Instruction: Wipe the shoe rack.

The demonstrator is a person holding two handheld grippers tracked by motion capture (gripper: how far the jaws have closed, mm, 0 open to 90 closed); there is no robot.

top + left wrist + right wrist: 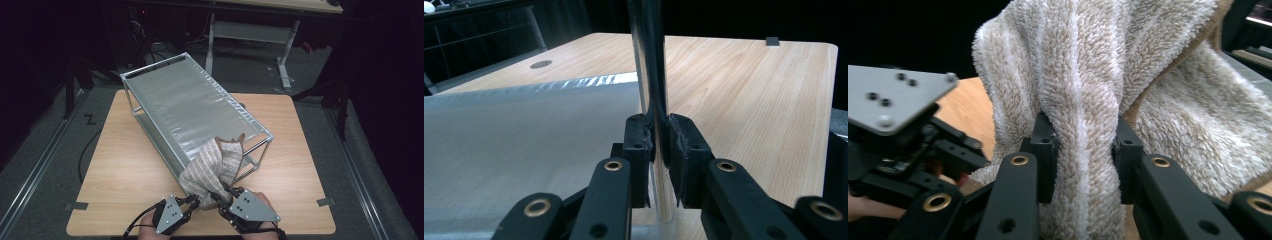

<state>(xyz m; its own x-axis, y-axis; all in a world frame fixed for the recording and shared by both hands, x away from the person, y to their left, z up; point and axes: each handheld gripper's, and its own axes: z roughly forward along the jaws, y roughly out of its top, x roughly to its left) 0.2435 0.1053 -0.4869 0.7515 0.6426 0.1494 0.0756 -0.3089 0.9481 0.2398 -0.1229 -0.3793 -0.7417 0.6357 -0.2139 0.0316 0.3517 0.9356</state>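
Observation:
A metal-framed rack (190, 105) with a grey fabric top stands slantwise on the wooden table (125, 165). A beige striped towel (212, 165) hangs over the rack's near corner. My left gripper (192, 200) is at that corner. In the left gripper view its jaws (660, 145) are shut on a shiny upright post (649, 60) of the rack, beside the grey fabric (524, 135). My right gripper (222, 192) is shut on a thick fold of the fluffy towel (1088, 75), pinched between its pads (1083, 150). The left gripper's grey plate (898, 100) is close on the left of that view.
Two grey tape marks (76, 205) (326, 202) sit near the table's front corners. A white-legged desk (250, 30) stands beyond the table in the dark. Bare wood lies to the left and right of the rack.

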